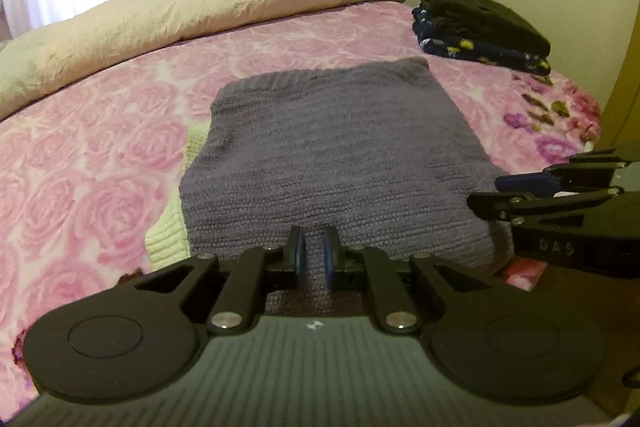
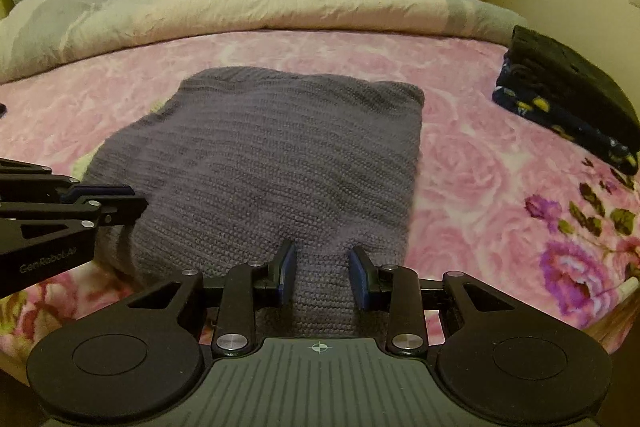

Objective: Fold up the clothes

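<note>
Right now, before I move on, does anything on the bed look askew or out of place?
One thing: a pale green knit piece sticks out from under the left edge of the folded purple sweater, so that fold isn't flush. The folded stack of dark clothes at the far right looks tidy.

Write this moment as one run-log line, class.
purple knit sweater: folded on bed | left gripper: narrow gap, at near edge | right gripper: open, at near edge | folded stack: far right

We see the bed [image 2: 460, 163] bearing a folded purple knit sweater [image 2: 272, 163] centrally, a folded dark clothes stack [image 2: 568, 95] at two o'clock, a rolled duvet [image 2: 240, 11] at twelve.
</note>
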`<action>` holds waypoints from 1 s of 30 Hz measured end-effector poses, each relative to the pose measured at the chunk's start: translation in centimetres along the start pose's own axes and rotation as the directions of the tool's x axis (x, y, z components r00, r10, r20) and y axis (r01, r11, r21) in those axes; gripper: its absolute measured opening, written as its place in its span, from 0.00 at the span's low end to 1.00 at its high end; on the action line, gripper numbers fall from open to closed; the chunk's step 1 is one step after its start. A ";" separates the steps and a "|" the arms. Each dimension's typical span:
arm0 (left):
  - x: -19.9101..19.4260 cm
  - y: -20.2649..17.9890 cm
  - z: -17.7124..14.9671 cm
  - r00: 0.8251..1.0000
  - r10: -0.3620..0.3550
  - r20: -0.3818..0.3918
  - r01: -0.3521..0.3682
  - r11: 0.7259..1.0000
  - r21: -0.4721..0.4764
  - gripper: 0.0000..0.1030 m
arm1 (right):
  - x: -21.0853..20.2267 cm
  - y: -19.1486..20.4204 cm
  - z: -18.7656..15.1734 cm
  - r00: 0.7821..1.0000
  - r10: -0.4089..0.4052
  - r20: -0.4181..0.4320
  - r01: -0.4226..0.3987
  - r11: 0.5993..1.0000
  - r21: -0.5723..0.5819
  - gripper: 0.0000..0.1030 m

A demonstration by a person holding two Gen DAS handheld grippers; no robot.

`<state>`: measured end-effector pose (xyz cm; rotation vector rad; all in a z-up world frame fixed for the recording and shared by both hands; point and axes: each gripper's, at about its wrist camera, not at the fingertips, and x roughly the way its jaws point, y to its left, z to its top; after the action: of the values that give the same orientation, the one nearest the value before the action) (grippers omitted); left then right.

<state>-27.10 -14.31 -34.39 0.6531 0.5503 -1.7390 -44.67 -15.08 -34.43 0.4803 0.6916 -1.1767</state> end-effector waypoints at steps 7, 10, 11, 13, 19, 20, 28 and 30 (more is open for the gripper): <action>-1.1 1.3 4.0 0.996 -0.027 0.081 0.029 0.999 -0.024 0.08 | -2.0 -3.1 2.2 0.991 0.074 0.112 -0.097 0.972 0.212 0.32; 0.7 0.9 6.0 0.996 -0.054 0.078 0.054 0.999 0.003 0.08 | -0.7 -2.9 4.1 0.988 0.072 0.140 -0.098 0.977 0.187 0.32; 1.7 0.6 6.3 0.996 -0.061 0.066 0.059 0.998 0.022 0.08 | -0.2 -2.6 4.5 0.986 0.074 0.148 -0.099 0.980 0.171 0.32; 3.5 -0.1 6.4 0.997 -0.063 0.039 0.061 0.997 0.052 0.08 | 0.9 -1.9 5.2 0.984 0.081 0.162 -0.103 0.986 0.134 0.32; 9.0 -0.4 4.8 1.000 -0.018 -0.006 0.019 0.998 0.055 0.09 | 6.9 -0.2 4.7 0.999 0.020 0.051 -0.020 1.000 -0.007 0.32; 9.3 -0.2 5.0 1.000 -0.024 -0.009 0.024 0.999 0.038 0.09 | 7.5 -0.6 5.0 0.999 0.031 0.035 -0.031 0.999 0.010 0.32; 7.7 2.5 7.1 0.994 -0.108 0.024 0.110 0.991 -0.081 0.10 | 6.8 -2.9 6.7 0.993 0.117 0.023 -0.118 0.990 0.080 0.35; 7.3 3.1 8.4 0.993 -0.103 0.064 0.109 0.990 -0.090 0.10 | 5.8 -3.3 7.6 0.991 0.114 0.067 -0.120 0.987 0.108 0.35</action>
<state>-26.85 -25.77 -33.27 0.5123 0.6310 -1.8142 -44.73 -25.17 -33.17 0.5692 0.5403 -1.1182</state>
